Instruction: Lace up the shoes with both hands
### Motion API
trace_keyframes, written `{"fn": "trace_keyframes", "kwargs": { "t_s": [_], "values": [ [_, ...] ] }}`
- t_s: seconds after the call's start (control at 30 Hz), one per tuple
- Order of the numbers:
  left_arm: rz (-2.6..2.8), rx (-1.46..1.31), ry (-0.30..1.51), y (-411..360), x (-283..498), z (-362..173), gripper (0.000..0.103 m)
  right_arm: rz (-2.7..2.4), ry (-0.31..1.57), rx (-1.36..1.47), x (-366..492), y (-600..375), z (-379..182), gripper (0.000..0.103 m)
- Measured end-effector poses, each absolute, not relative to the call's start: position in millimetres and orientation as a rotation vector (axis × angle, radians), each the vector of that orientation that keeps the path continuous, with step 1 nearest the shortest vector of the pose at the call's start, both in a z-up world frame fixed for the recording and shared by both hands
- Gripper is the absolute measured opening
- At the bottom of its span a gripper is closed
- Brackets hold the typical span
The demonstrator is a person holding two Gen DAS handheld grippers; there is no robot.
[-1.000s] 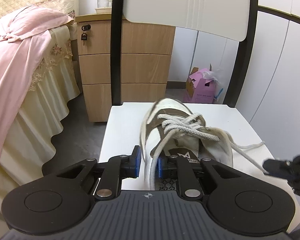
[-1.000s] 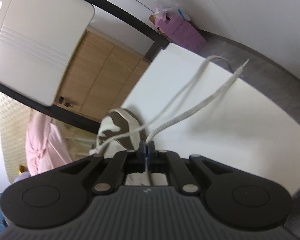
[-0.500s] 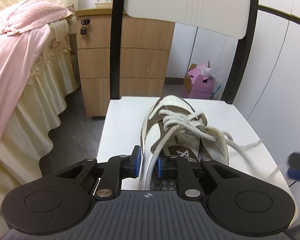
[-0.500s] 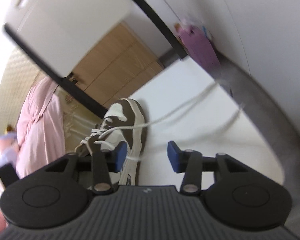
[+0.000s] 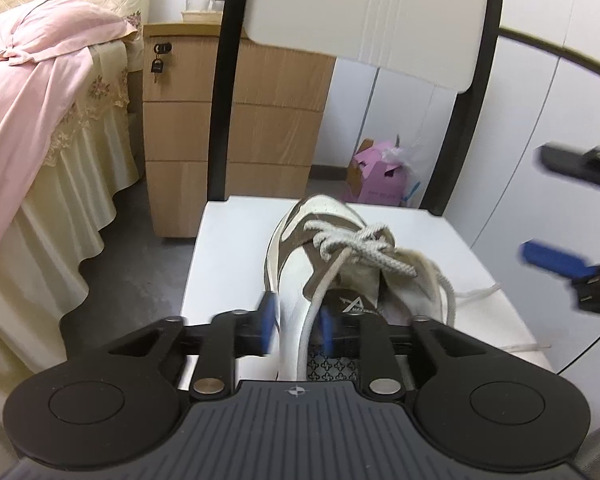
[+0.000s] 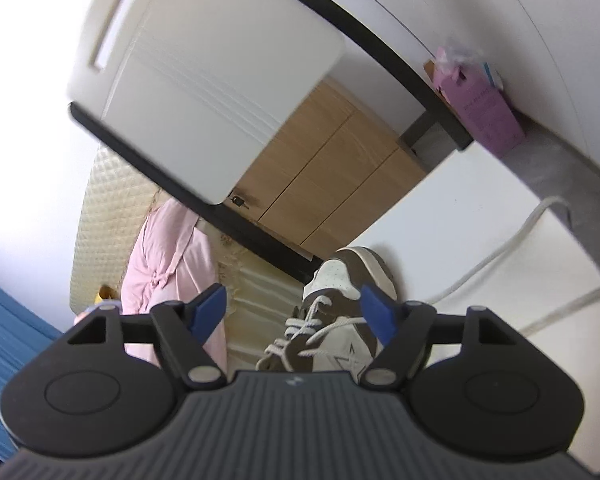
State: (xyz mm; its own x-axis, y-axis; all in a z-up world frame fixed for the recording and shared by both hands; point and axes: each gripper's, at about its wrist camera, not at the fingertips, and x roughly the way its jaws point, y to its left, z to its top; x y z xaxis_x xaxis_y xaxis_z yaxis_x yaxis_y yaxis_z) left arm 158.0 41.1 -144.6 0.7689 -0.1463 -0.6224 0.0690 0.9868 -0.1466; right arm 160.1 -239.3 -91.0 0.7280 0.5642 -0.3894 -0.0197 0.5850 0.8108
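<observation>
A white and brown shoe (image 5: 300, 248) stands on the white chair seat (image 5: 228, 248), toe pointing away, its grey-white laces crossed at the throat. One lace (image 5: 320, 292) runs back from the crossing and passes between the blue pads of my left gripper (image 5: 297, 324). Its jaws are opening, and the pads stand off the lace and the heel. My right gripper (image 6: 294, 312) hangs above the shoe (image 6: 340, 280), jaws opening wide with nothing held. It also shows at the right edge of the left wrist view, as the right gripper (image 5: 556, 208). Loose lace ends (image 6: 500, 264) lie on the seat.
The chair's white back panel (image 5: 372, 8) on black posts rises behind the shoe. A wooden drawer cabinet (image 5: 236, 128) stands beyond it, and a bed draped with pink cloth (image 5: 40, 92) is on the left. A pink box (image 5: 378, 180) sits on the floor by the white wall.
My right gripper let go of the lace end, spread wide, rose and rolled toward the shoe. My left gripper's jaws widened around the lace; the hand stayed in place.
</observation>
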Motion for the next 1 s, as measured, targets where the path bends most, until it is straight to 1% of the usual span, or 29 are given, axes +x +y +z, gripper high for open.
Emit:
{"fn": "trace_keyframes", "kwargs": {
  "t_s": [0.03,0.07,0.17,0.2,0.23,0.27,0.33,0.6,0.77,0.9,1.0],
  "values": [
    [-0.120,-0.102,0.673,42,156,-143,0.060,0.377,0.691,0.929,164,-241,-98,0.075],
    [-0.123,-0.083,0.661,42,155,-142,0.062,0.373,0.693,0.961,168,-242,-104,0.075],
    [-0.157,-0.055,0.647,43,151,-140,0.063,0.342,0.686,0.993,172,-245,-113,0.077],
    [-0.170,-0.052,0.647,43,150,-140,0.063,0.335,0.680,1.001,173,-245,-114,0.082],
    [-0.182,-0.049,0.648,43,149,-139,0.064,0.329,0.674,1.009,173,-246,-114,0.091],
    [-0.192,-0.044,0.644,42,148,-138,0.064,0.326,0.668,1.017,173,-247,-115,0.094],
    [-0.209,-0.036,0.629,41,146,-135,0.069,0.334,0.660,1.029,173,-247,-115,0.102],
    [-0.188,-0.049,0.598,49,149,-130,0.073,0.365,0.696,1.102,175,-243,-126,0.103],
    [-0.173,-0.084,0.609,56,157,-130,0.073,0.391,0.766,1.197,183,-234,-140,0.103],
    [-0.179,-0.081,0.606,56,160,-128,0.074,0.388,0.794,1.198,191,-224,-146,0.103],
    [-0.180,-0.076,0.605,56,162,-129,0.075,0.370,0.848,1.230,195,-218,-157,0.103]
  ]
}}
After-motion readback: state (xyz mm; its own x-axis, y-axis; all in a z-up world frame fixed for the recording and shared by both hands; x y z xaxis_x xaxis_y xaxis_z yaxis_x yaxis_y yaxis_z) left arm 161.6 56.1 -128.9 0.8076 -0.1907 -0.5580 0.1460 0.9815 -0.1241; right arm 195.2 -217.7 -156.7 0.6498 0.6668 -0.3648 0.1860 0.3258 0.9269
